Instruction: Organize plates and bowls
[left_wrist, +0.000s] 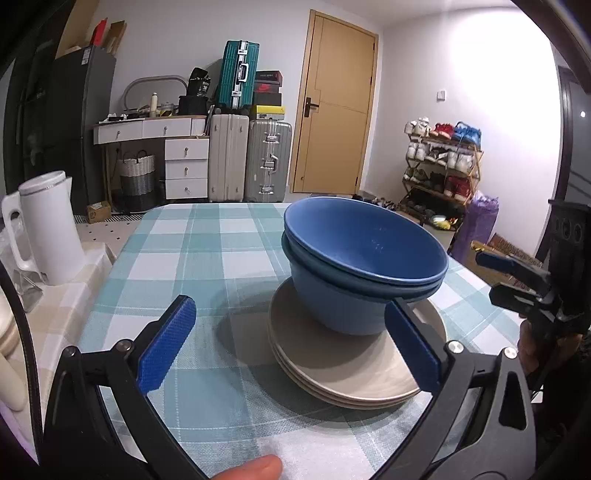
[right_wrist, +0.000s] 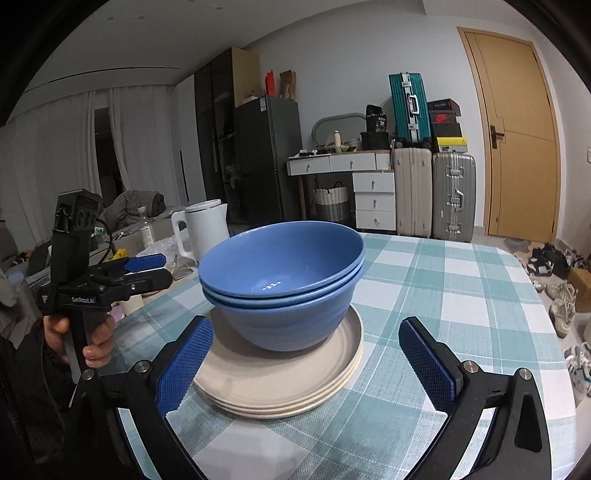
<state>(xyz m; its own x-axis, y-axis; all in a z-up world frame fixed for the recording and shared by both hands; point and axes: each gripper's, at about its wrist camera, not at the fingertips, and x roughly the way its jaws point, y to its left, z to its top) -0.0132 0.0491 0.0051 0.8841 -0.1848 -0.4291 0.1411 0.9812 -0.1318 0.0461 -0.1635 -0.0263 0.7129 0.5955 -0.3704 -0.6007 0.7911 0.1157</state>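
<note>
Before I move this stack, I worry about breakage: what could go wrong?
The blue bowls sit off-centre on the beige plates, toward one side, so lifting the plates could tip them. The right tool and left tool both stand open, gripping nothing, close enough to nudge the stack.

The room was bright enough to see well. Light came from above and from the right, where the white wall (left_wrist: 509, 96) glowed too bright in the left view. The bowls (left_wrist: 365, 254) threw a soft dark shadow on the checked tablecloth (left_wrist: 207, 254). Little white dots of glare shone inside the top bowl (right_wrist: 271, 285). Both pictures bent round at the sides, with black corners. Close things looked sharp.
</note>
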